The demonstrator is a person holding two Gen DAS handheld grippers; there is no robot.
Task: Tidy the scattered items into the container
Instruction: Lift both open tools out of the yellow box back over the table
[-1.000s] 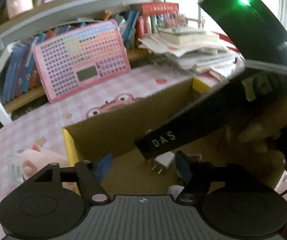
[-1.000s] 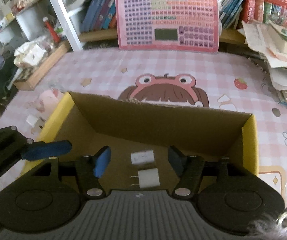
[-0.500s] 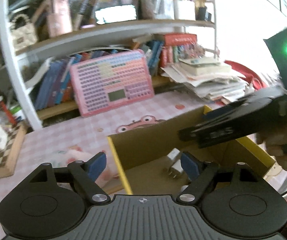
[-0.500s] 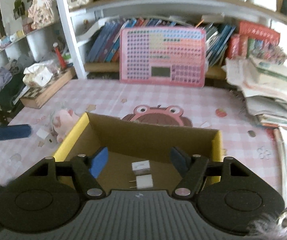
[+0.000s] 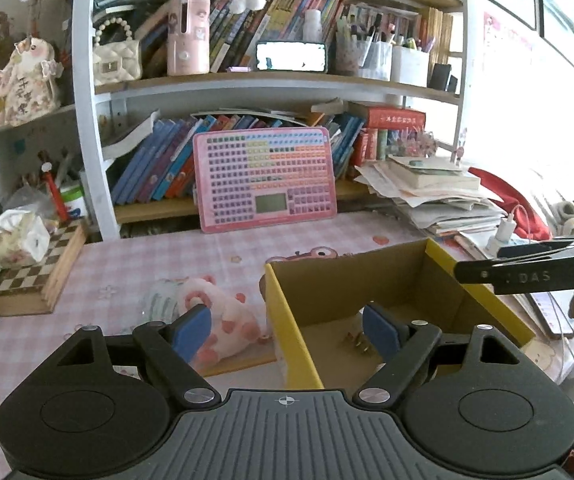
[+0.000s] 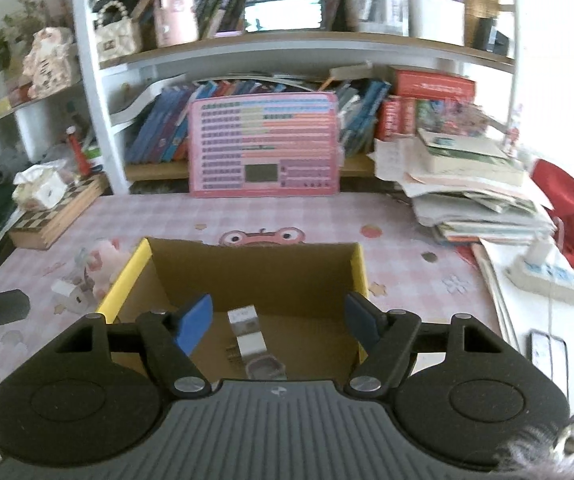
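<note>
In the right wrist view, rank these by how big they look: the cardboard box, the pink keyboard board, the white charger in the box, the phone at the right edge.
1. cardboard box
2. pink keyboard board
3. phone
4. white charger

The box sits nearer the camera, which inflates it; phone and charger look close in size.

A yellow-edged brown box [image 6: 361, 276] sits on a pink checked tablecloth [image 6: 175, 220] by a pink board [image 6: 265, 146].
</note>
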